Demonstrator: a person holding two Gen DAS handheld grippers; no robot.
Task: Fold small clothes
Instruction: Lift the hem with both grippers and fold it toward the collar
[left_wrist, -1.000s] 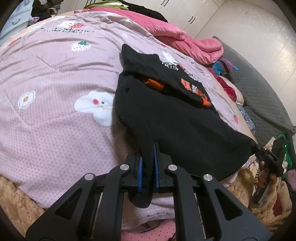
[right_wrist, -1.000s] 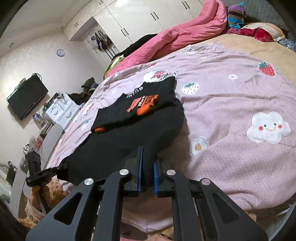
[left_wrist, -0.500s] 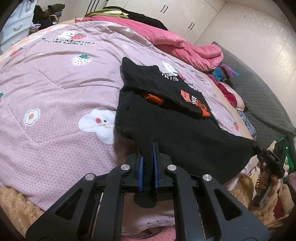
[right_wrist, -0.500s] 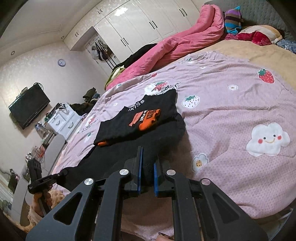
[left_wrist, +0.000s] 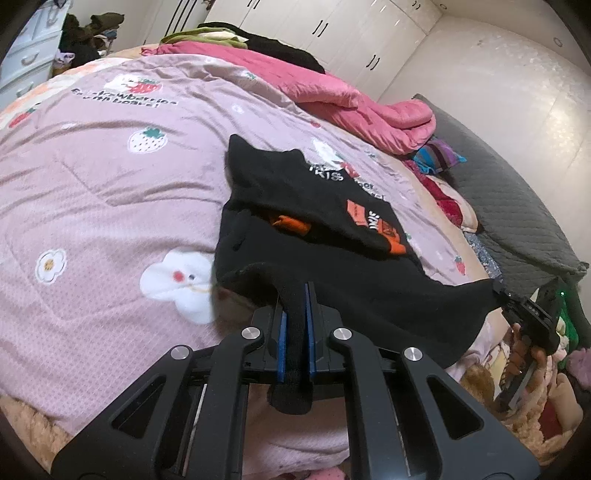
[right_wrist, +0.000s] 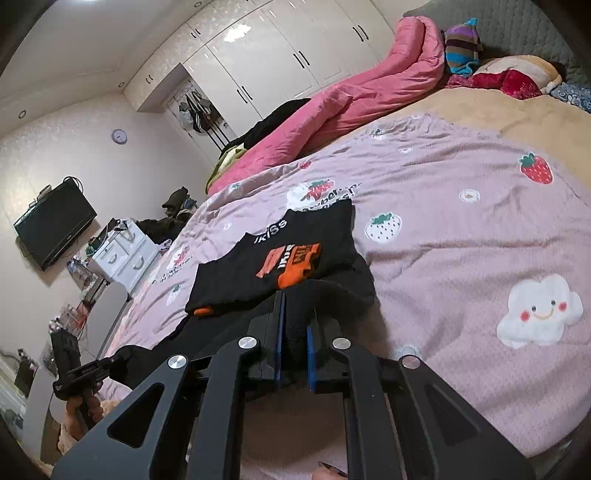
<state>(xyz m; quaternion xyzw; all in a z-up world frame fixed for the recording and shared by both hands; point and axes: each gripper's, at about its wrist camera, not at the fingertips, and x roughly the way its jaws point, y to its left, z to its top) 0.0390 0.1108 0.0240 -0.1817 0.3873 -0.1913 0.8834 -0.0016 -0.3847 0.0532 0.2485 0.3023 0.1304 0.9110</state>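
A small black shirt (left_wrist: 332, 236) with orange print lies on the pink bedspread (left_wrist: 92, 192), its far part folded over. My left gripper (left_wrist: 294, 306) is shut on one near corner of its hem and holds it raised. My right gripper (right_wrist: 293, 317) is shut on the other near corner of the black shirt (right_wrist: 280, 266). The hem is stretched between them above the bed's near edge. The right gripper also shows at the right of the left wrist view (left_wrist: 517, 306), and the left gripper at the lower left of the right wrist view (right_wrist: 107, 363).
A rolled pink duvet (left_wrist: 351, 99) and dark clothes lie at the bed's far side. Pillows and a striped item (right_wrist: 461, 48) are by the grey headboard. A white dresser (right_wrist: 122, 251) and a wall TV (right_wrist: 55, 225) stand beyond the bed.
Both grippers have lifted the shirt's near hem up and carried it forward over the bed. The cloth's near part has risen off the bedspread.
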